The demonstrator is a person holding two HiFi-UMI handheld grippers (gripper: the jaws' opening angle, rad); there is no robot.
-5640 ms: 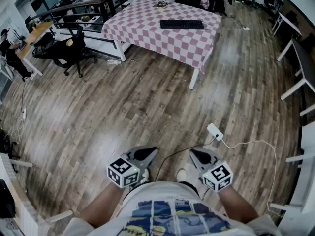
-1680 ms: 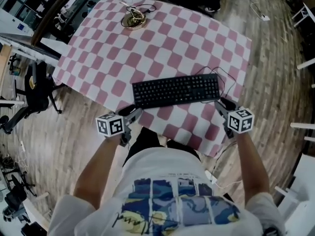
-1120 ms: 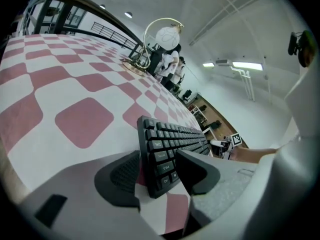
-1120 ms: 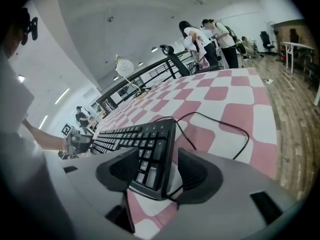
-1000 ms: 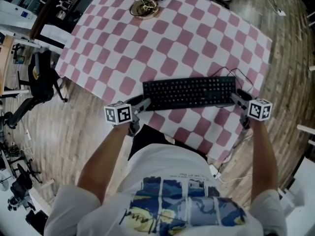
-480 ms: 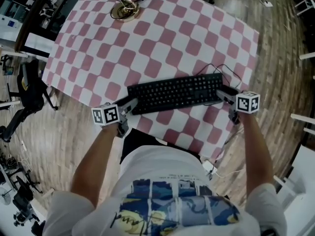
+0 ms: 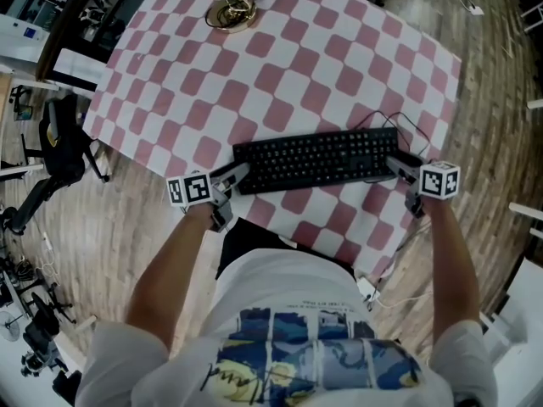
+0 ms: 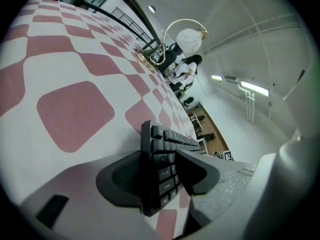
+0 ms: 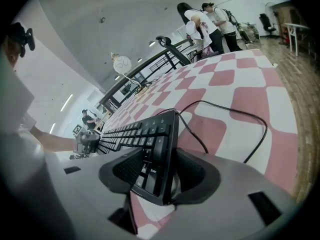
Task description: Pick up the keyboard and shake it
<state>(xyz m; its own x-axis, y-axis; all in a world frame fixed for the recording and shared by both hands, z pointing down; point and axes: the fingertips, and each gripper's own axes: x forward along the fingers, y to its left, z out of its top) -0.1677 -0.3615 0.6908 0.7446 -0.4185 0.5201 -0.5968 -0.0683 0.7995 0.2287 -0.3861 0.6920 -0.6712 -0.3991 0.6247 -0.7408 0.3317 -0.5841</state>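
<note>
A black keyboard (image 7: 314, 159) lies lengthwise near the front edge of the pink-and-white checked table (image 7: 280, 66). My left gripper (image 7: 237, 173) is shut on its left end; in the left gripper view the pads press on the key side and underside of the keyboard (image 8: 157, 169) held in the gripper (image 8: 160, 176). My right gripper (image 7: 399, 164) has the right end between its jaws, which have just been closing. In the right gripper view the gripper (image 9: 155, 176) clamps that end of the keyboard (image 9: 150, 144). Its cable (image 9: 225, 114) loops away over the cloth.
A round brass object (image 7: 231, 11) with wires sits at the table's far side. A black office chair (image 7: 51, 142) stands on the wooden floor to the left. The table's right edge drops off just beyond my right gripper. People (image 9: 210, 19) stand beyond the table's far end.
Both grippers stay at the keyboard's ends. The left gripper has rolled a little and now sits tight on the left end. The whole view has shifted slightly.
</note>
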